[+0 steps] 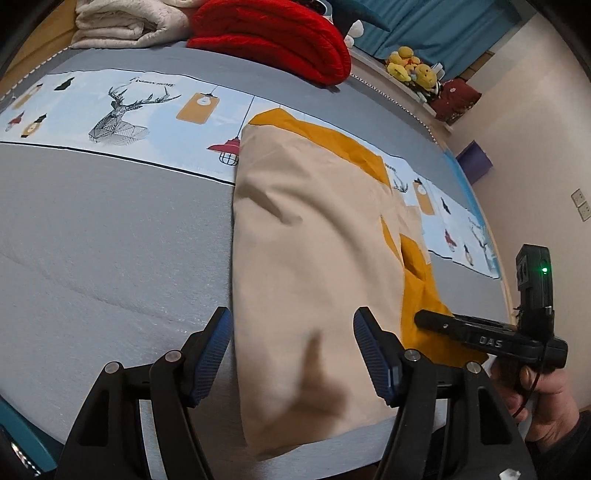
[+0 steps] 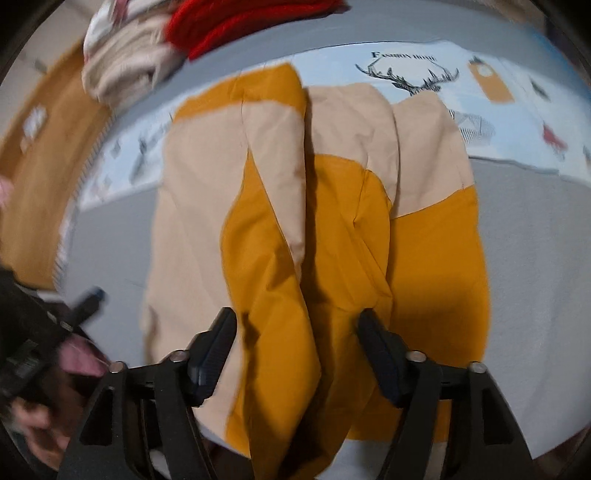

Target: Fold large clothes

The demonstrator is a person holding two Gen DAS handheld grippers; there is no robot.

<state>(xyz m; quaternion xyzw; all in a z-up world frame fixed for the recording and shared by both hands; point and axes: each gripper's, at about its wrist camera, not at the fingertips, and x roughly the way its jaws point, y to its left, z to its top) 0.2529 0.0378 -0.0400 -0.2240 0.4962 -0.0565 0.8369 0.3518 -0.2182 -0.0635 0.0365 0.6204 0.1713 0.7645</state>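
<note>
A large beige and mustard garment [image 1: 317, 258] lies folded lengthwise on the grey bedspread [image 1: 110, 258]. My left gripper [image 1: 295, 350] hovers open over its near end; the garment's left edge runs between the blue-padded fingers [image 1: 214, 350] and nothing is pinched. The right gripper [image 1: 461, 332] shows at the garment's right side, held by a hand [image 1: 543, 391]. In the right wrist view my right gripper [image 2: 297, 350] stands open, low over the garment [image 2: 332, 221]. A raised mustard fold sits between its fingers [image 2: 218, 350], and the pads do not visibly press it. The left gripper [image 2: 85, 299] is a blur at left.
A folded red blanket [image 1: 273, 37] and a folded cream blanket [image 1: 125, 22] lie at the far end of the bed. A printed light-blue band [image 1: 110, 107] crosses the bedspread. Yellow plush toys [image 1: 410, 66] sit on a ledge beyond. The bed's edge runs along the right.
</note>
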